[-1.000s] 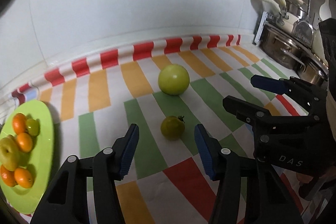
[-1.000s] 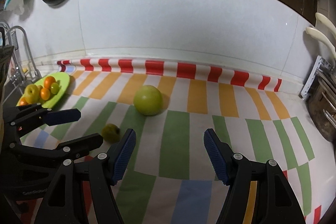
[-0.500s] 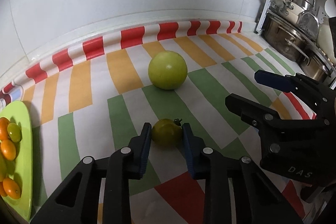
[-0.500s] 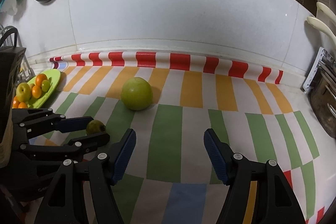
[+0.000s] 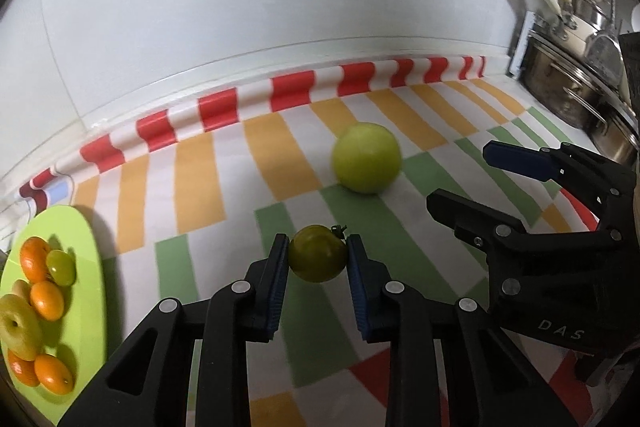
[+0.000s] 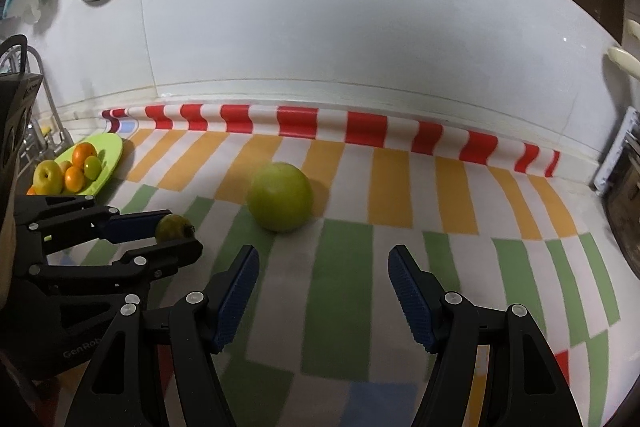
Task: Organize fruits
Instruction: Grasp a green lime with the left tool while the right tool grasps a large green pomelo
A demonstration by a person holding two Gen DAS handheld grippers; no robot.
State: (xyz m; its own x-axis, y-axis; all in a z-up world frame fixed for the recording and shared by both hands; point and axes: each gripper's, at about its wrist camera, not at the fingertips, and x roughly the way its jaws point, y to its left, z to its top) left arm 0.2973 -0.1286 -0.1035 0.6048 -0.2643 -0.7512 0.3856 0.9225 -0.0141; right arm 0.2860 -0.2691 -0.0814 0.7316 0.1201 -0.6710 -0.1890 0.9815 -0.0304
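While the left gripper (image 5: 318,259) clamps the tomato (image 5: 318,253), the right gripper (image 6: 324,281) gapes empty near the apple (image 6: 279,202).

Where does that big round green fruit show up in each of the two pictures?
Left wrist view: big green fruit right of centre, beyond the left tool shut on the small green tomato.
Right wrist view: it lies left of centre, ahead of the open right tool.
Shared landmark: red-and-white striped edge behind it.
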